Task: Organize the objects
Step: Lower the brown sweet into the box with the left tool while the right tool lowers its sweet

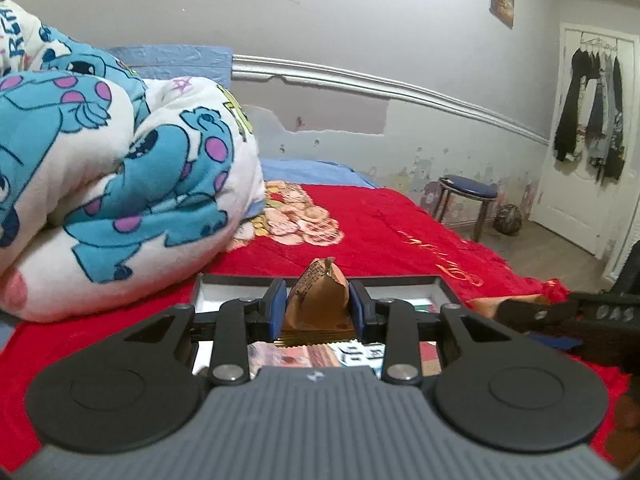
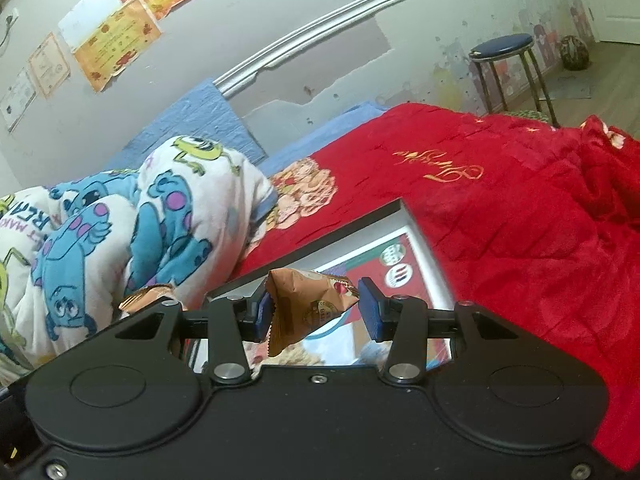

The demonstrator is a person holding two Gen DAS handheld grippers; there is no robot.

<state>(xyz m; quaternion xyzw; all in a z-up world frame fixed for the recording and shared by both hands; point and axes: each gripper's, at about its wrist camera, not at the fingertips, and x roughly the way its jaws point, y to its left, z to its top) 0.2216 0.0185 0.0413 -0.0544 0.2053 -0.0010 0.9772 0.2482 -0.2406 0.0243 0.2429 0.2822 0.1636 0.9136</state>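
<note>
My left gripper is shut on a brown pyramid-shaped snack packet, its blue pads pressing both sides. It hovers over a shallow black-rimmed box with white inner walls and printed packets inside. One of the right gripper's black fingers reaches in from the right. In the right wrist view, my right gripper is shut on a second brown snack packet, which hangs tilted between the pads above the same box.
The box lies on a red blanket covering a bed. A bulky folded cartoon quilt fills the left, close to the box. Beyond the bed stand a blue-topped stool, a ball and a white door.
</note>
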